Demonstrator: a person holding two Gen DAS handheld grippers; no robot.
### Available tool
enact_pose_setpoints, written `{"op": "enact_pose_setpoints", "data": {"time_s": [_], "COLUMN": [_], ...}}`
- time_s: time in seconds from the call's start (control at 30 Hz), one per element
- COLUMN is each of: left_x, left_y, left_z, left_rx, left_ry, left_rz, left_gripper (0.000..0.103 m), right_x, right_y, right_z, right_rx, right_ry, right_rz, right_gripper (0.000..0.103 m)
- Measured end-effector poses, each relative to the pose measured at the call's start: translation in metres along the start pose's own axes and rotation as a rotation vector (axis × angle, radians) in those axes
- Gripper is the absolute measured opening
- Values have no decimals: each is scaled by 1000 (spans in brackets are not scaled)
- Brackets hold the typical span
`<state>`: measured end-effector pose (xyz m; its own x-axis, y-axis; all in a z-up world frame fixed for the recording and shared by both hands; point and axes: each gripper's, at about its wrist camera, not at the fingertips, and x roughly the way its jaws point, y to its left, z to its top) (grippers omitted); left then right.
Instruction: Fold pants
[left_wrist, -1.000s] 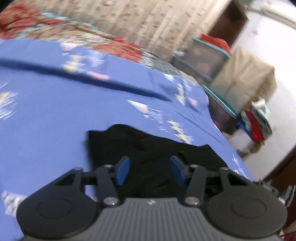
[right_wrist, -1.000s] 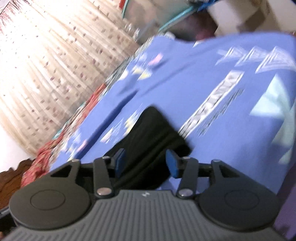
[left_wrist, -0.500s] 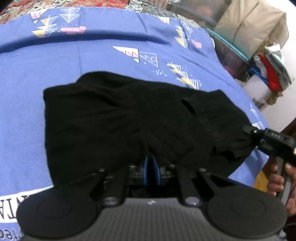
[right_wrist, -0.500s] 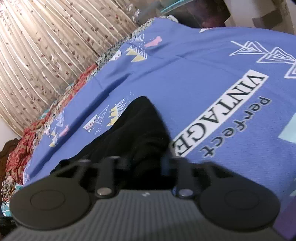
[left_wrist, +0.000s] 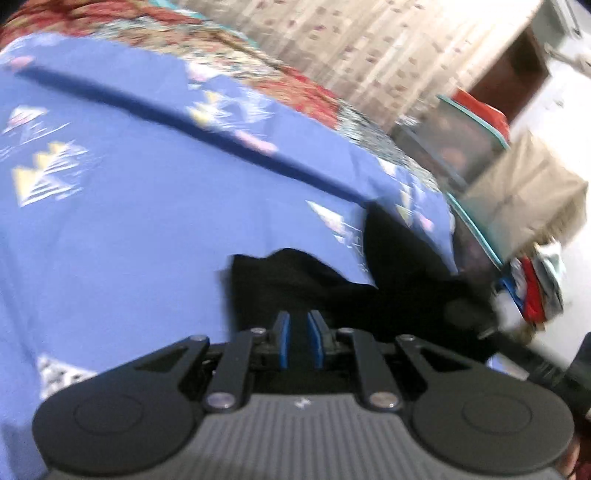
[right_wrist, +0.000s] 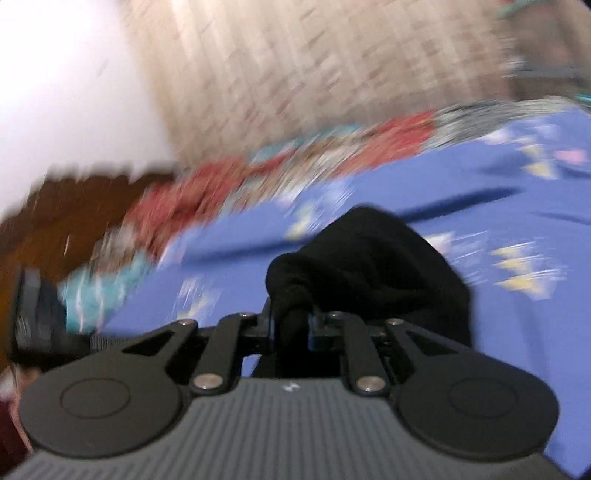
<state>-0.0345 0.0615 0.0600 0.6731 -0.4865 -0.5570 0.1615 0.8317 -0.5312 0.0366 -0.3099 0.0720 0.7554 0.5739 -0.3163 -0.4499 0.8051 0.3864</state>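
The black pants (left_wrist: 332, 291) are bunched over the blue patterned bedsheet (left_wrist: 129, 221). My left gripper (left_wrist: 298, 341) has its blue pads close together with black cloth between them. In the right wrist view my right gripper (right_wrist: 291, 326) is shut on a bunched fold of the pants (right_wrist: 369, 266), which rises in a dark mound in front of the fingers. Both views are blurred by motion.
A red floral quilt (left_wrist: 288, 85) lies along the far side of the bed before a patterned curtain (left_wrist: 351, 48). Storage boxes (left_wrist: 469, 147), a beige covered object (left_wrist: 524, 199) and a heap of clothes (left_wrist: 535, 288) stand off the bed's right end. Dark wooden furniture (right_wrist: 74, 214) shows at the left.
Both grippers closed on the pants' edge and have lifted it; the cloth, spread flat half a second ago, is now bunched and raised, and both cameras have tilted up towards the curtain.
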Motion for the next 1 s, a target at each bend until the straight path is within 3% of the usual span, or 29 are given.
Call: {"op": "enact_pose_setpoints", "data": {"time_s": [0.1,0.17,0.23,0.27,0.33,0.43,0.47,0.5,0.53,0.57,0.67,0.77,0.83,0.87,0.9,1.0], "left_x": [-3,-2,1,1,6,18,24,30,38,46,74,107,126,131,128,96], "left_y": [25,35,38,37,35,22,15,8,2,-2,-7,-10,-13,-14,-18,-29], "left_z": [-9,-16,-19,-20,-18,-12,-9,-4,1,8,27,39,35,30,25,17], "left_rx": [-71,-105,-109,-106,-101,-68,-46,-22,-4,7,-10,-26,-41,-42,-33,32], "left_ry": [20,33,37,39,48,63,70,75,77,79,119,195,237,240,217,118], "left_rz": [30,36,34,30,12,-24,-32,-32,-22,-10,-11,-47,-16,-3,7,-5], "left_gripper": [12,12,12,12,12,15,25,41,48,52,52,48,30,18,15,11], "right_x": [61,89,76,63,37,1,-10,-22,-31,-40,-53,-57,-49,-43,-37,-39], "right_y": [20,27,35,35,28,17,8,1,-7,-17,-33,-38,-38,-38,-39,-35], "right_z": [-32,-60,-60,-51,-36,-26,-25,-26,-27,-30,-40,-53,-59,-61,-64,-65], "right_rx": [-17,-110,-146,-116,-64,-45,-30,-11,13,41,65,65,43,32,28,-13], "right_ry": [196,292,255,240,180,90,65,46,33,23,22,28,45,58,77,103], "right_rz": [-6,-23,1,59,129,78,49,16,-21,-56,-134,-158,-167,-170,-171,-188], "right_gripper": [25,28,46,56,56,56,56,56,56,55,54,54,51,40,30,14]}}
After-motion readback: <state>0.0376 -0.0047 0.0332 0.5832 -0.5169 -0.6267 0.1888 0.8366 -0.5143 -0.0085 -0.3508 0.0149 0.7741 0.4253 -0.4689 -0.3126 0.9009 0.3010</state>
